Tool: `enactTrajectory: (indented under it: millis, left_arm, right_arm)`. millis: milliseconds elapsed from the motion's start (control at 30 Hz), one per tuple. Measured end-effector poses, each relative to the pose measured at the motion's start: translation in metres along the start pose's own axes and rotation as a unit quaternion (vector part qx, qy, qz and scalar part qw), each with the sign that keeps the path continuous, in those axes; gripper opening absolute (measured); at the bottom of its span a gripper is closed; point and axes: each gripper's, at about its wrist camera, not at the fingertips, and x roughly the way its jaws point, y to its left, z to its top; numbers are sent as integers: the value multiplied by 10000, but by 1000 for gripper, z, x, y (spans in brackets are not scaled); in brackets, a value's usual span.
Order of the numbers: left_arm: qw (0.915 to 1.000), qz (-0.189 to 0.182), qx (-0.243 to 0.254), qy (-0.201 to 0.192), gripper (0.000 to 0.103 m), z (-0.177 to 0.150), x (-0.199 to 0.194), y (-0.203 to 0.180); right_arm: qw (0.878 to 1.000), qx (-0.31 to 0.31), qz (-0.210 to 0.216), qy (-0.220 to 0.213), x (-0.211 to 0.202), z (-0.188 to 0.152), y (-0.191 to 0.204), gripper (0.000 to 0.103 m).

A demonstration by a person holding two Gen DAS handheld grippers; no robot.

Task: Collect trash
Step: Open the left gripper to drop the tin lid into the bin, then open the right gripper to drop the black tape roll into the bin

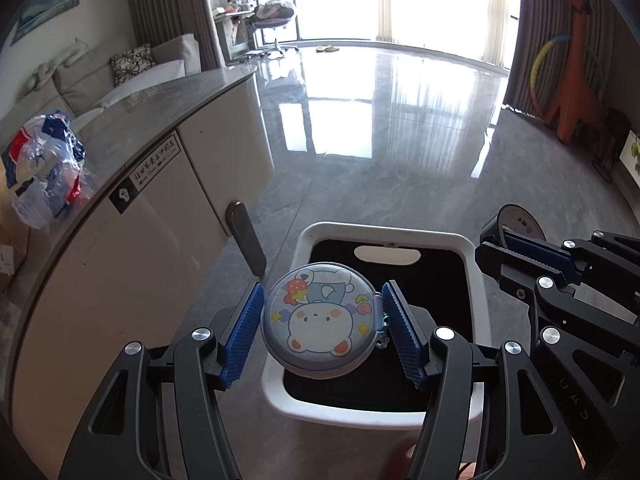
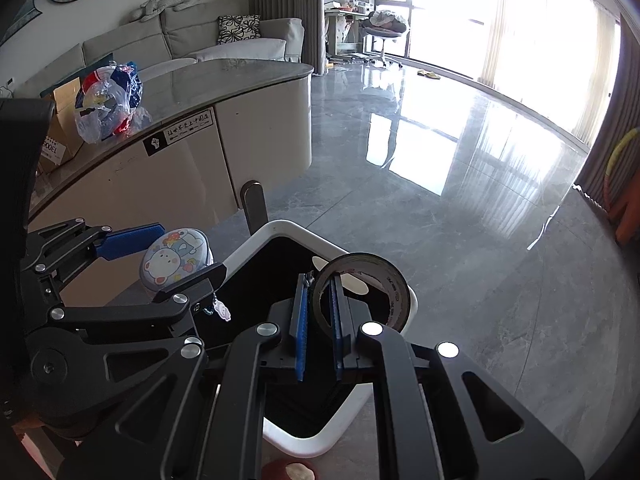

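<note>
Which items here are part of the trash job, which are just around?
Job:
- pouch, in left gripper
- tape roll, in right gripper
- bin, below both

Just around:
- plastic bag on counter
- sofa
- hoop
- slippers

A bin (image 1: 384,236) is standing on the floor (image 1: 400,152), just beside the curved counter (image 1: 120,280) on its left. A round pouch (image 1: 320,328) is being held over the bin's near-left rim by the left tool (image 1: 322,332). To its right, a tape roll (image 2: 360,288) is being held over the bin's opening by the right tool (image 2: 318,320). A crumpled bag (image 1: 44,168) is lying on the counter, with a sofa (image 2: 180,44) behind.
</note>
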Motion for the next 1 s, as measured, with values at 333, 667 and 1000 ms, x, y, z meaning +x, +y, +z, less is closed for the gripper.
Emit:
enactTrajectory:
  millis: [333, 667, 1000]
  left_arm:
    - [10000, 16, 39, -13, 65, 1, 3, -1]
    - [10000, 70, -2, -22, 74, 4, 1, 2]
    - [9995, 296, -46, -91, 74, 5, -8, 17]
  right_arm:
    - [10000, 43, -36, -13, 1, 2, -2, 11]
    - [10000, 53, -57, 4, 3, 1, -4, 11]
    - [10000, -13, 55, 5, 7, 6, 6, 11]
